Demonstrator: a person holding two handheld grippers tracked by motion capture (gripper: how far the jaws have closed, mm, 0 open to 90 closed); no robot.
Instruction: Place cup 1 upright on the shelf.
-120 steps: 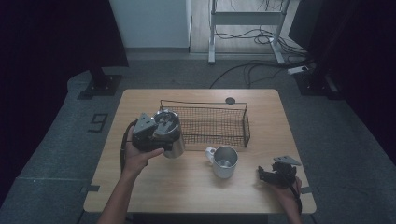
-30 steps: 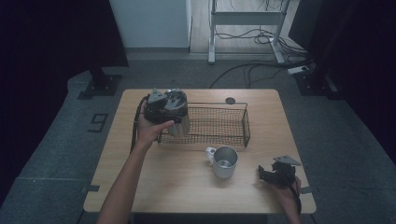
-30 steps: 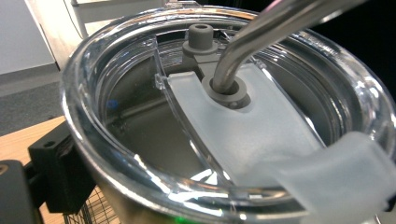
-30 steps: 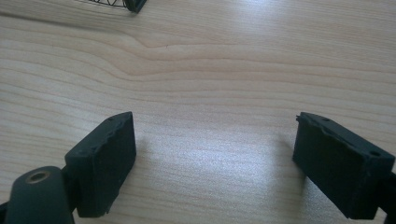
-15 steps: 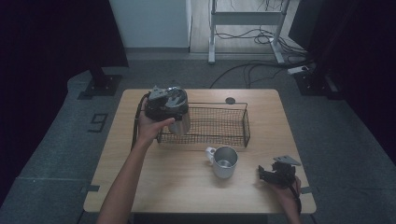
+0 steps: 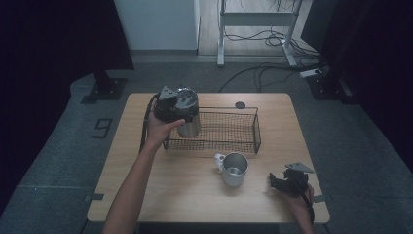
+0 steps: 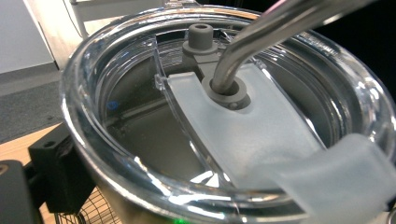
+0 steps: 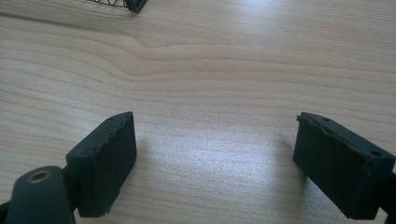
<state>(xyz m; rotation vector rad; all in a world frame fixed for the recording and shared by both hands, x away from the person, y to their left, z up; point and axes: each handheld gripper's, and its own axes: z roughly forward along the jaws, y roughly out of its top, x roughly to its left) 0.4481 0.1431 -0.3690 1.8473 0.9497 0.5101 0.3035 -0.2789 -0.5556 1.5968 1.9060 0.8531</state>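
Looking along the left gripper (image 6: pixel 176 105), clamped on a lidded tumbler (image 7: pixel 224 116), one sees its straw (image 7: pixel 261 32), while the right gripper (image 8: pixel 215 154) rests, jaws apart, on the wooden table (image 6: pixel 195 195).

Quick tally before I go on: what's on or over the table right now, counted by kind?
Steel tumbler with clear lid and straw, held in the left claw over the basket's left end: 1
Steel mug, on the table: 1
Wire basket: 1
Small dark round thing behind the basket: 1
Total: 4
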